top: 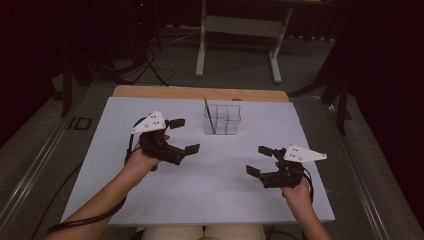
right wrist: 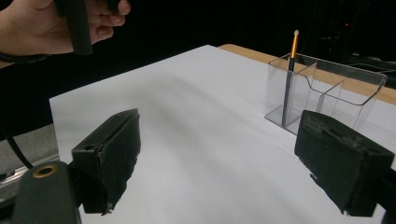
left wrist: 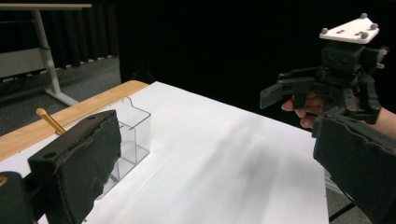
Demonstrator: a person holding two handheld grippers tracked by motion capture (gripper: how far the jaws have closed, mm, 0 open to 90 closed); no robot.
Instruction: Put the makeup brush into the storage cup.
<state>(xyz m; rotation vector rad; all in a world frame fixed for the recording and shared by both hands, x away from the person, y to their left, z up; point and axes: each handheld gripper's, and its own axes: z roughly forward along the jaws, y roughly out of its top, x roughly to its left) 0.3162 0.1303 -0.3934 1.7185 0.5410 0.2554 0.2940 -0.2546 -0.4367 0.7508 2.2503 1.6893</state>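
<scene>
A clear plastic holder (top: 223, 119) with several compartments stands near the far edge of the white table (top: 200, 190), just short of a strip of bare wood (top: 200, 93) along that edge. A pencil (top: 209, 116) with a gold shaft leans upright in the holder's left compartment, its tip rising above the rim; the holder's other compartments look empty.

The left gripper (top: 186, 135) hangs above the table to the left of the holder and a little nearer the person, its jaws spread wide with nothing between them. The right gripper (top: 259, 160) hangs to the right of the holder and clearly nearer the person, its jaws likewise wide apart and holding nothing. Both grippers are well apart from the holder and from each other, their jaws turned inward.
</scene>
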